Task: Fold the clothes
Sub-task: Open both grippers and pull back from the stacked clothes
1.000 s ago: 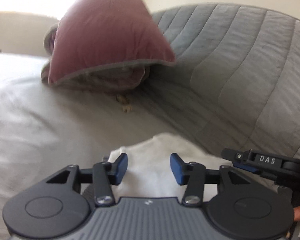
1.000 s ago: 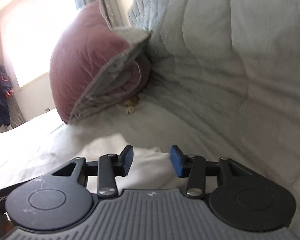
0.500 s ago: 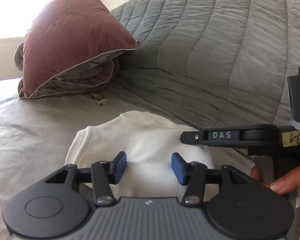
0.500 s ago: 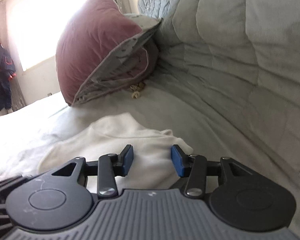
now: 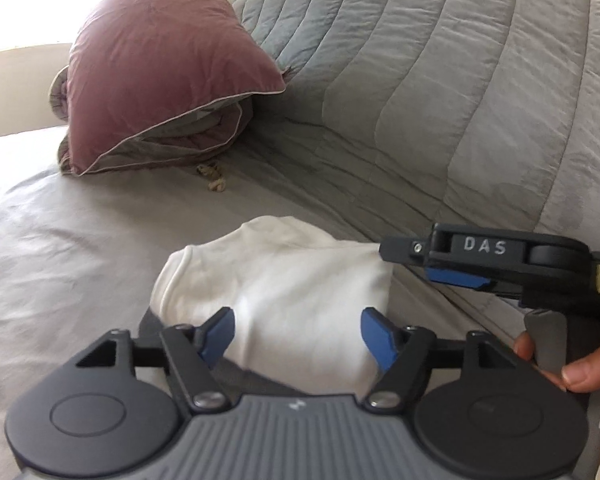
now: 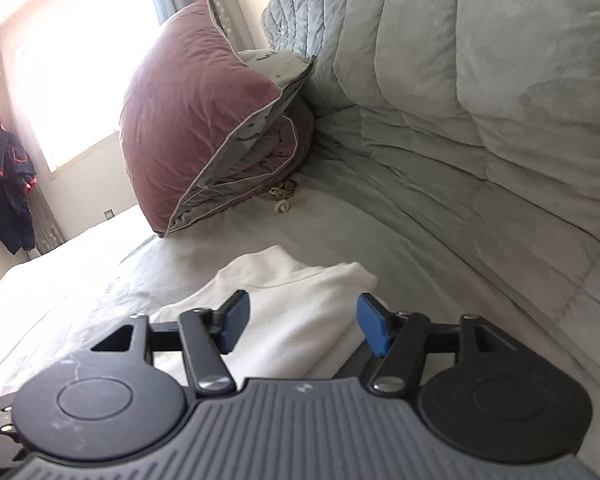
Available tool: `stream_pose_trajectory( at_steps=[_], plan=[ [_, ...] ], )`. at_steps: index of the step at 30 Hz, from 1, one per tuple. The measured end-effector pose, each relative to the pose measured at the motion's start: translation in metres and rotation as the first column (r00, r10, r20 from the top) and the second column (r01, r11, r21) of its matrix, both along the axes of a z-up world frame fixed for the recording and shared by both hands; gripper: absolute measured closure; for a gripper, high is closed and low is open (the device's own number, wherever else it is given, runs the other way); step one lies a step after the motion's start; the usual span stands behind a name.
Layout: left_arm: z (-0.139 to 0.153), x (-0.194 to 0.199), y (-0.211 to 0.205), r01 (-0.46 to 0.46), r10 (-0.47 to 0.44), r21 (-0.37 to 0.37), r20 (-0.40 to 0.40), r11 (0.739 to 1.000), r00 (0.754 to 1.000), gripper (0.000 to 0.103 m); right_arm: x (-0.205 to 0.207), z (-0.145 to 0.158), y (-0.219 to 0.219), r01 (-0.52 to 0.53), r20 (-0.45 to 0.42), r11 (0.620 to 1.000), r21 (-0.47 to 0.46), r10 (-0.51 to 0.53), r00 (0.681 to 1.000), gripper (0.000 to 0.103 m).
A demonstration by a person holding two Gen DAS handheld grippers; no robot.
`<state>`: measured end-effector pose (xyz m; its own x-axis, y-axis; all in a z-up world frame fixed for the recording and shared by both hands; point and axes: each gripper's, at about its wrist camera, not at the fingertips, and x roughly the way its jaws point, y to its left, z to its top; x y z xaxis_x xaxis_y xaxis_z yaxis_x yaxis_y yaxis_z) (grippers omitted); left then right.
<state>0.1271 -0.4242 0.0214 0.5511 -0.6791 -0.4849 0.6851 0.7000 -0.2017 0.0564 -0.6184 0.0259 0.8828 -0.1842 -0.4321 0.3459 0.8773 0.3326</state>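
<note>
Both claws hung wide apart and held nothing above a white garment (image 5: 284, 280) on the bed (image 5: 72, 240).
The left claw (image 5: 296, 334) and right claw (image 6: 302, 324) should pinch edges evenly, if more folding was needed.

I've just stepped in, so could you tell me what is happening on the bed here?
A person is folding clothes with a handheld gripper in each hand. A white garment lies bunched on the grey bed sheet, near a maroon pillow. The left gripper and the right gripper are both open just above the garment, gripping nothing.
</note>
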Motion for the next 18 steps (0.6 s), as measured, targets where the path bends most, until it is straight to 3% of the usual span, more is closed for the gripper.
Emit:
stream_pose_trajectory(
  at_steps=[10, 11, 15, 18],
  plan=[
    [0.037, -0.044, 0.03, -0.03, 0.034, 0.177, -0.023, 0.984, 0.999, 0.003, -0.044, 0.036, 0.04, 0.057, -0.015, 0.998, 0.016, -0.057, 0.998, 0.022],
    [0.04, -0.049, 0.033, -0.032, 0.037, 0.193, -0.021, 0.981, 0.999, 0.001, -0.048, 0.039, 0.045, 0.064, -0.021, 0.998, 0.009, -0.064, 0.998, 0.017],
    [0.048, -0.064, 0.047, -0.037, 0.046, 0.247, -0.03, 0.968, 0.999, 0.001, -0.065, 0.05, 0.068, 0.081, -0.043, 0.996, -0.026, -0.082, 0.996, 0.002],
    [0.052, -0.074, 0.057, -0.038, 0.053, 0.283, -0.046, 0.958, 0.998, 0.001, -0.077, 0.056, 0.084, 0.094, -0.062, 0.995, -0.04, -0.096, 0.993, 0.0]
  ],
)
